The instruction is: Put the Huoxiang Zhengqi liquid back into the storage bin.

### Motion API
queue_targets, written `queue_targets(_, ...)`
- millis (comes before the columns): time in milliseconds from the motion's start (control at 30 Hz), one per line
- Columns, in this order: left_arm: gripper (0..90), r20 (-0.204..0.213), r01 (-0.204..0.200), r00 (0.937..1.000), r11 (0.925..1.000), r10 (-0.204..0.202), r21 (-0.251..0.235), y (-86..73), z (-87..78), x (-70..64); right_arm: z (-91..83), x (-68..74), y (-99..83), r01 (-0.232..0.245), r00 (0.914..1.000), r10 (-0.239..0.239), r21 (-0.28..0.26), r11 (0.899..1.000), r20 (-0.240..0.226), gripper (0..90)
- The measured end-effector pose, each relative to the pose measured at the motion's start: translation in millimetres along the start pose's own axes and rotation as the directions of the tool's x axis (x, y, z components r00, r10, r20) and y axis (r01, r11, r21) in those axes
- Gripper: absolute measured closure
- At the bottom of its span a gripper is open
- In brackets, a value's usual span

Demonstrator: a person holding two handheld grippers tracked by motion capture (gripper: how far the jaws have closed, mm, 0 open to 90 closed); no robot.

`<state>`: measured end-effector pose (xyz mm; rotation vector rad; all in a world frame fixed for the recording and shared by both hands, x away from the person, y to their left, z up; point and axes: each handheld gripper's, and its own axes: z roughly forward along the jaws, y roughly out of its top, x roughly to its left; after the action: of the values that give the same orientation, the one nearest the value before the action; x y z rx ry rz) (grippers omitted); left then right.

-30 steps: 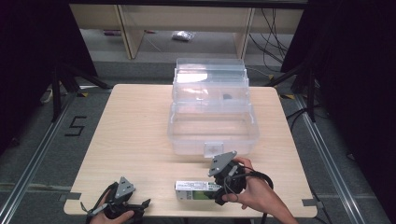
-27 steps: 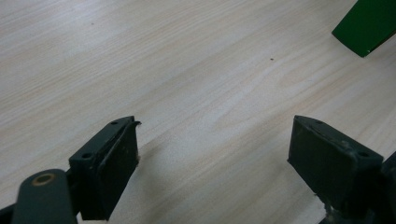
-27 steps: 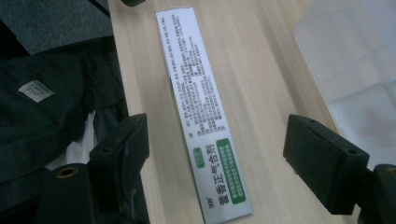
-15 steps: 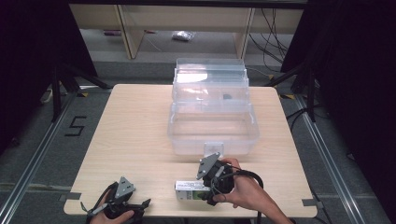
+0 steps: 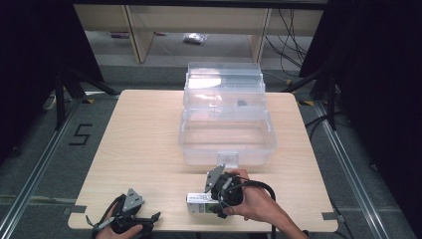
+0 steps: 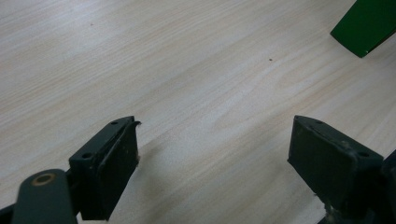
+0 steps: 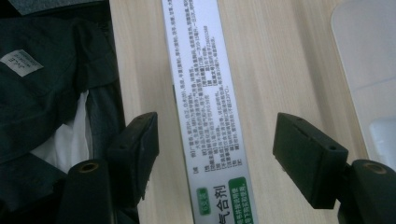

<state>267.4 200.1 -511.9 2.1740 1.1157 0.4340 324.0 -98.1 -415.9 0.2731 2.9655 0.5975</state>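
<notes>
The right gripper [image 5: 217,201] is held spread over a white box [image 5: 200,203], jaws on either side, near the table's [image 5: 144,129] front edge. The left gripper [image 5: 144,220], also spread, is rested at the front-left corner. A clear bin [image 5: 226,134] is seen beyond.

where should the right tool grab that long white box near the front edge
Across its narrow width, near the middle, coming straight down from above. The white box lies flat on the table, long and slim, and the right tool already straddles it with jaws open on either long side.
</notes>
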Motion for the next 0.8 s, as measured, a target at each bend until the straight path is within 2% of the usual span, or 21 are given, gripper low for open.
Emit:
queue_targets(67,15.4,0.006,-0.007,1.0,1.0,0.007,0.0,-0.2,-0.1,0.1,1.2,1.6,0.1,-0.04,0.9992,0.04,0.025,0.999,0.004,34.0)
queue_targets(100,15.4,0.008,-0.015,0.9998,0.9999,0.015,0.0,-0.1,0.1,0.8,3.3,-0.6,0.5,-0.01,0.9999,0.01,0.021,1.0,-0.004,34.6)
queue_targets(133,15.4,0.006,-0.006,1.0,1.0,0.006,0.0,-0.1,0.1,0.5,4.1,-0.6,0.6,-0.014,0.9999,0.014,0.021,1.0,-0.003,35.0)
queue_targets(167,15.4,0.008,-0.01,0.9999,1.0,0.01,0.0,0.1,0.1,0.7,6.2,-2.0,1.4,0.005,1.0,-0.005,0.021,1.0,-0.004,35.6)
queue_targets(200,15.4,0.007,-0.007,1.0,1.0,0.007,-0.001,0.0,0.1,0.2,7.2,-1.1,1.7,-0.012,0.9999,0.012,0.032,0.999,-0.006,36.5)
queue_targets(267,15.4,0.01,-0.002,0.9999,1.0,0.002,0.001,-0.4,0.6,0.0,10.4,-1.8,3.3,0.003,0.9998,-0.005,0.071,0.997,0.021,38.1)
queue_targets(300,15.4,0.006,-0.004,1.0,1.0,0.005,-0.002,-0.2,0.1,0.1,11.8,-2.7,4.5,0.021,0.9997,-0.022,0.08,0.997,0.008,38.7)
queue_targets(333,15.4,0.005,-0.005,1.0,1.0,0.005,0.004,0.2,-0.5,0.4,11.8,-2.7,4.5,0.021,0.9997,-0.022,0.08,0.997,0.008,38.7)
queue_targets(367,15.4,0.001,-0.004,1.0,1.0,0.004,0.001,0.2,-0.3,0.2,14.3,-0.4,5.8,-0.013,0.9999,0.012,0.088,0.996,0.013,39.2)
queue_targets(400,15.4,0.005,-0.007,1.0,1.0,0.007,0.004,0.2,-0.5,0.3,14.3,-0.4,5.8,-0.013,0.9999,0.012,0.088,0.996,0.013,39.2)
queue_targets(433,15.4,0.008,-0.008,0.9999,1.0,0.008,0.0,-0.2,-0.1,0.3,17.4,-5.8,5.9,0.063,0.998,-0.063,0.084,0.995,0.002,40.0)
queue_targets(500,15.4,0.005,-0.007,1.0,1.0,0.007,0.004,0.1,-0.4,0.4,18.0,-5.1,6.2,0.054,0.9985,-0.055,0.092,0.994,0.004,40.5)
queue_targets(533,15.4,0.007,-0.008,0.9999,1.0,0.008,0.0,0.2,-0.5,0.2,19.5,-3.9,5.5,0.025,0.9997,-0.026,0.112,0.993,0.003,41.5)
queue_targets(567,15.4,0.007,-0.008,0.9999,1.0,0.008,0.0,0.2,-0.5,0.2,19.8,-2.9,5.8,0.015,0.9999,-0.016,0.122,0.992,0.006,42.0)
queue_targets(600,15.4,0.007,-0.01,0.9999,0.9999,0.01,0.001,-0.1,-0.4,0.1,22.1,-5.8,5.7,0.07,0.9976,-0.069,0.114,0.991,-0.008,42.5)
queue_targets(667,15.3,0.006,-0.009,0.9999,1.0,0.009,0.0,0.1,-0.3,0.2,22.9,-4.3,5.5,0.054,0.9985,-0.054,0.137,0.989,-0.007,43.1)
queue_targets(733,15.4,0.006,-0.009,0.9999,1.0,0.009,0.002,0.4,-0.6,0.2,23.7,-4.4,5.1,0.052,0.9986,-0.051,0.139,0.989,-0.013,43.6)
queue_targets(767,15.4,0.014,-0.011,0.9998,0.9999,0.011,0.001,0.3,-0.9,-0.1,24.7,-3.5,4.7,0.03,0.9995,-0.029,0.144,0.989,-0.012,44.3)
queue_targets(800,15.4,0.012,-0.011,0.9999,0.9999,0.011,0.001,0.2,-0.9,-0.3,25.6,-3.8,4.3,0.03,0.9995,-0.028,0.148,0.989,-0.017,45.2)
